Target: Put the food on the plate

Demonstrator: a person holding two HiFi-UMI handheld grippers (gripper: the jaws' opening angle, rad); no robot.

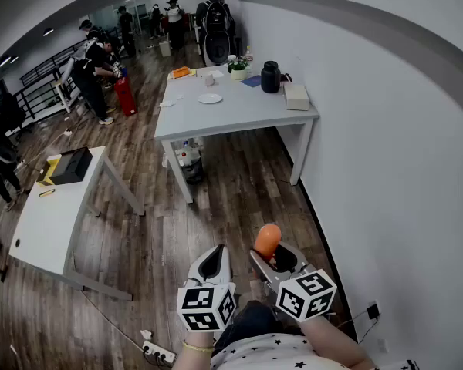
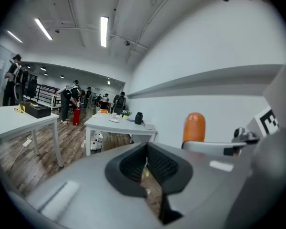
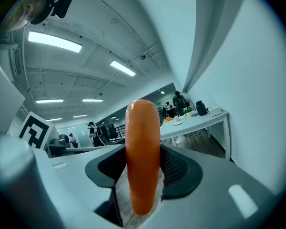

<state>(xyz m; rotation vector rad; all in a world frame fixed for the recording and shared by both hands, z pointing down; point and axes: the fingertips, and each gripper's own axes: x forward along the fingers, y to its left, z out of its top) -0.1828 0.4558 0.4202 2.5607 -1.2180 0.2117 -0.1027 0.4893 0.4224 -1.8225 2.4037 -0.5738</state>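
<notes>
Right gripper (image 1: 268, 254) sits close in to the body, jaws clamped on the orange food piece (image 1: 267, 239). The pads press its lower part from both sides, and most of it pokes out past the jaw tips, nearly upright. Just left of it is the left gripper (image 1: 214, 262), jaws closed together with nothing between them. In the left gripper view the orange piece shows off to the right of those jaws, clear of them. Both grippers hang over the wooden floor (image 1: 216, 206), with the white wall (image 1: 393, 168) close on the right of the right jaws. Well ahead of both pairs of jaws stands the white desk (image 1: 243, 114), and on it lies the white plate (image 1: 210, 98), far from the food. Past the plate, toward the wall side, are a black jug (image 1: 271, 77) and a white box (image 1: 297, 96). Off to the left of the left jaws is a second desk (image 1: 38, 222). Farther back, people (image 1: 92, 64) stand about.
</notes>
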